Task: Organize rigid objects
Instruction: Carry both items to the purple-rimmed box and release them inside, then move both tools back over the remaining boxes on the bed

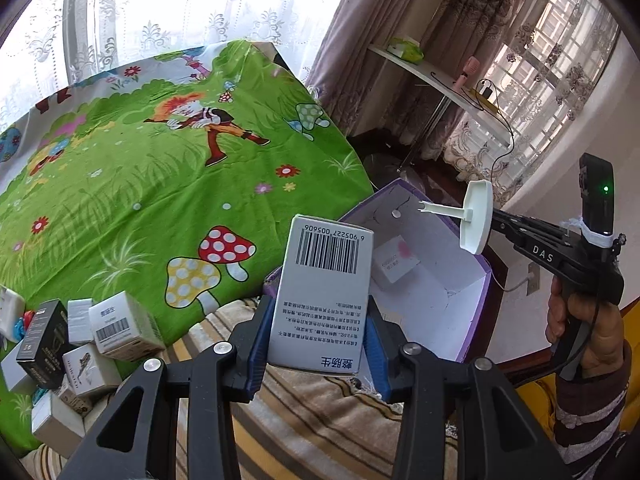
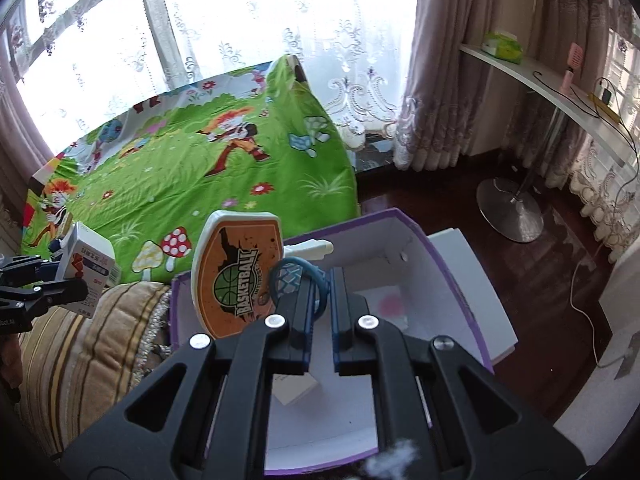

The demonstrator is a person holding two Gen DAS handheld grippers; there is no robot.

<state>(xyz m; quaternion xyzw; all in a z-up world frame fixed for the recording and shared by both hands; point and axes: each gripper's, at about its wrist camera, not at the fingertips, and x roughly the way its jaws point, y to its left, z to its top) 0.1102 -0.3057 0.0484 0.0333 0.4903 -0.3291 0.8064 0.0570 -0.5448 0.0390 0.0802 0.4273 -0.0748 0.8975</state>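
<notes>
My left gripper is shut on a white medicine box with a barcode, held above the striped cushion beside the purple storage box. The same white box shows in the right wrist view. My right gripper is shut on the blue hoop of a toy basketball backboard, held over the purple box. From the left wrist view the toy shows its white back. A small white box lies inside the purple box.
A pile of small boxes lies on the green cartoon cloth at left. A striped cushion lies beside the purple box. A white shelf table and its metal base stand right, with cables on the dark floor.
</notes>
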